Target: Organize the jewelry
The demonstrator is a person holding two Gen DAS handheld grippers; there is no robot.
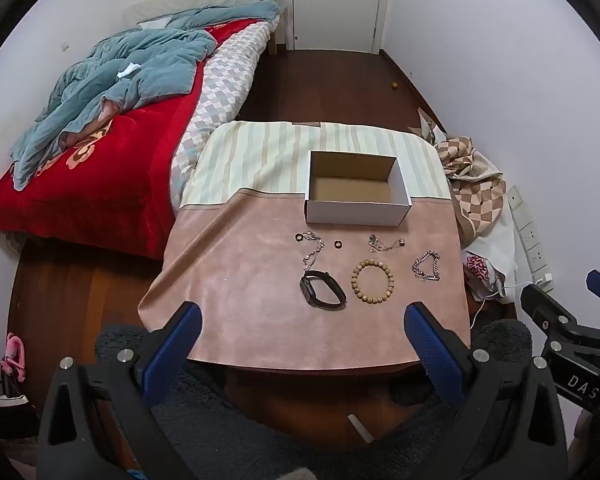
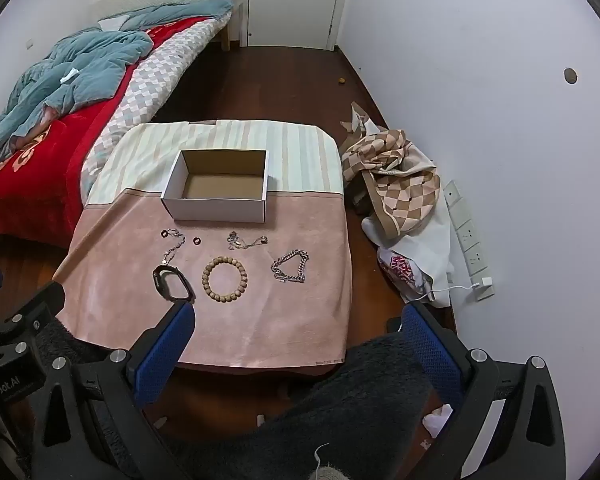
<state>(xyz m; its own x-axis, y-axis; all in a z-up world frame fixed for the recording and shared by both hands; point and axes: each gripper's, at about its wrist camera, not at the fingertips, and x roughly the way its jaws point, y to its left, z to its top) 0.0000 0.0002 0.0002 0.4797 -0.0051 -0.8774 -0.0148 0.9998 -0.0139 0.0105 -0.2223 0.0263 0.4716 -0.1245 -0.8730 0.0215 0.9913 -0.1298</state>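
Fingers of the left gripper point(image 1: 302, 330) stand wide apart at the bottom of its frame, holding nothing; those of the right gripper point(image 2: 298, 330) are equally wide and empty. Both hang above the table's near edge. At frame centre the jewelry lies on the pink cloth point(image 1: 240, 300): a black watch point(image 1: 323, 290), just right of it a bead bracelet point(image 1: 373, 282), farther right a silver chain point(image 1: 426, 266). Above them sit two small dark rings point(image 1: 337, 245), a thin chain point(image 1: 314, 250) and another tangled chain point(image 1: 384, 243). Higher still stands an open box point(image 1: 356, 212), empty. A bed point(image 1: 100, 168) fills the upper left.
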